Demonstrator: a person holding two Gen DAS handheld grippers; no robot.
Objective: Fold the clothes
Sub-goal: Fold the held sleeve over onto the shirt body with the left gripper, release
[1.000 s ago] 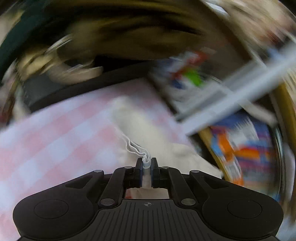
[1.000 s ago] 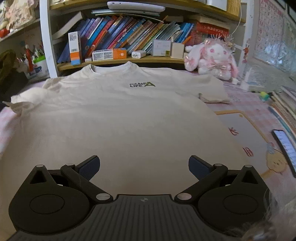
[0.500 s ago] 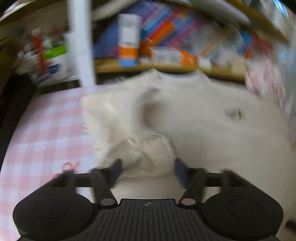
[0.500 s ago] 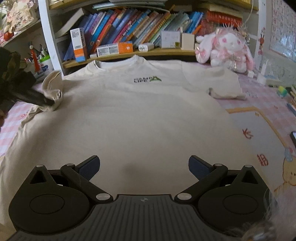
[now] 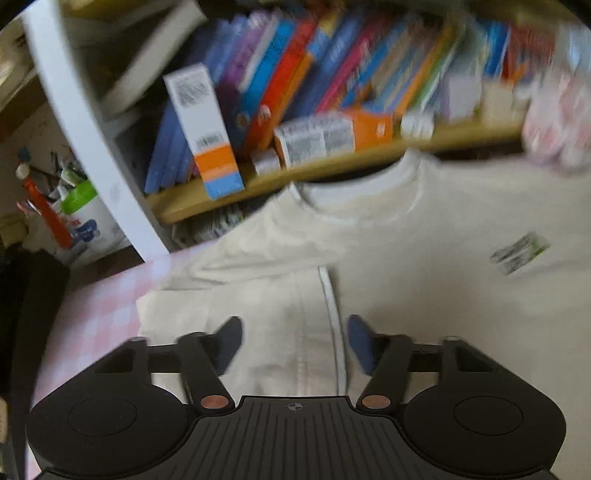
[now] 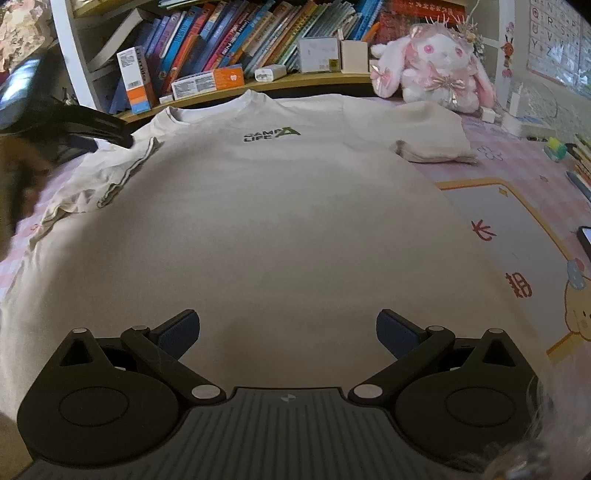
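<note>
The cream T-shirt [image 6: 280, 221] looked light and limp; its sleeve [image 5: 280, 332], at nine o'clock, offered the hem. Left tongs [image 5: 293, 341] were closing, empty; right tongs [image 6: 288, 332] gaped apart.

We take the T-shirt [image 6: 280, 229] as our landmark. It lies flat on the table [image 6: 517, 162], its collar toward the bookshelf [image 6: 258, 83] behind it. On that shelf the books [image 6: 229, 33] stand behind the collar. Right of the collar, we see the plush rabbit [image 6: 432, 70] sitting on the table. The folded sleeve [image 6: 110, 173] lies on the T-shirt's left side. The mat [image 6: 517, 236] lies right of the T-shirt.
</note>
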